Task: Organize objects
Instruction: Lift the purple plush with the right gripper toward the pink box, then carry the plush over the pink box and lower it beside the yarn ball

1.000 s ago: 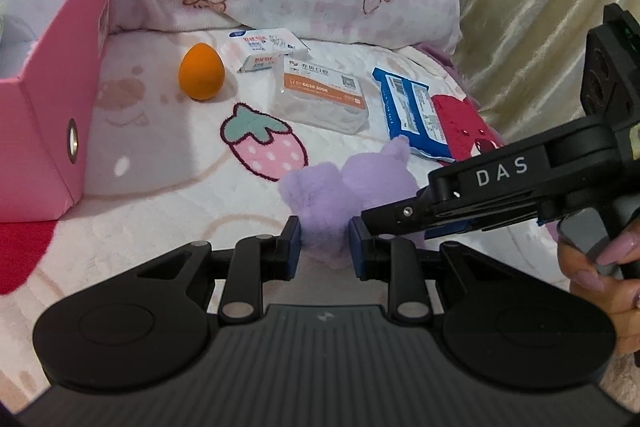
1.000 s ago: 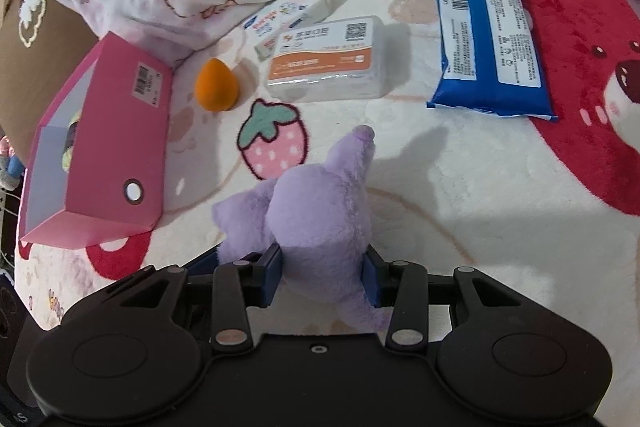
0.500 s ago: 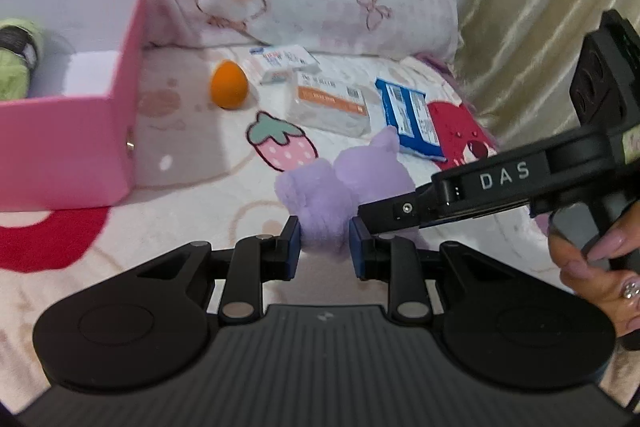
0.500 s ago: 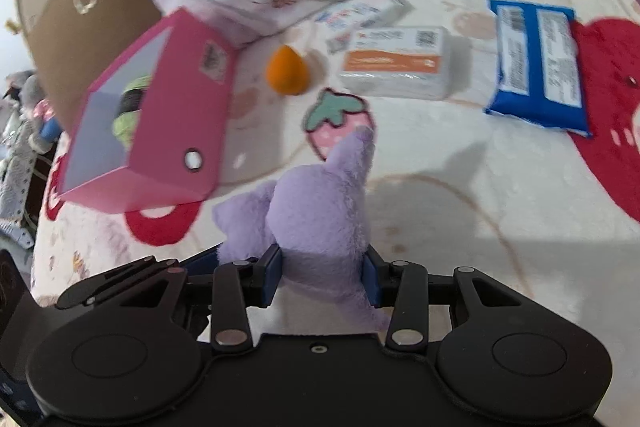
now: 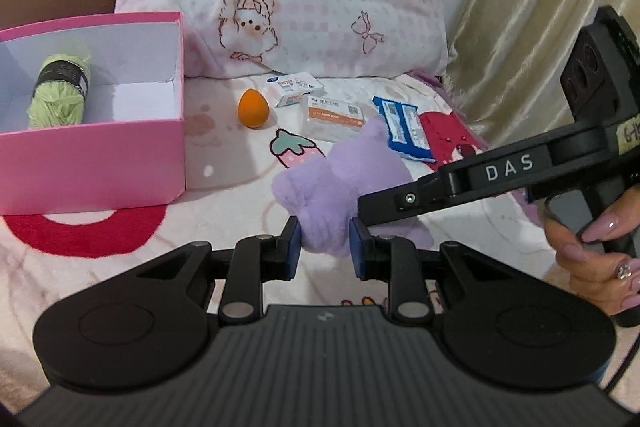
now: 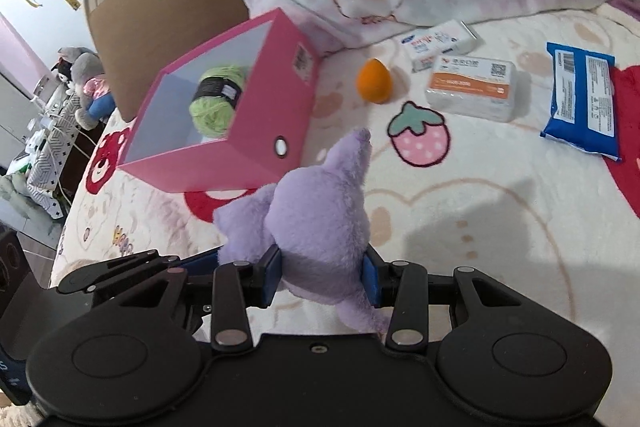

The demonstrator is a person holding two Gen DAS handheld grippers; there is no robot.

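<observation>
At the blanket's (image 6: pixel 500 211) left edge, we see a pink box (image 5: pixel 92 163) holding green yarn (image 5: pixel 60 91). We clamp a purple plush toy (image 5: pixel 332 187) above mid-blanket, left gripper (image 5: pixel 325 247) pinching one limb, right gripper (image 6: pixel 320 277) squeezing its body. Toward the pillow edge lie an orange sponge (image 5: pixel 253 109), tissue packs (image 5: pixel 334 115) and a blue packet (image 5: pixel 404 129).

You've got the purple plush toy (image 6: pixel 316 223) lifted off the bed, its fuzzy body squeezed on both sides, one pointed ear aimed at the pink box (image 6: pixel 256 131). That box sits open on the blanket, holding a green yarn ball (image 6: pixel 216 99). Beyond it lie an orange egg-shaped sponge (image 6: pixel 374 81), a white packet (image 6: pixel 472 89), a small white box (image 6: pixel 440 41) and a blue pack (image 6: pixel 582 95).
</observation>
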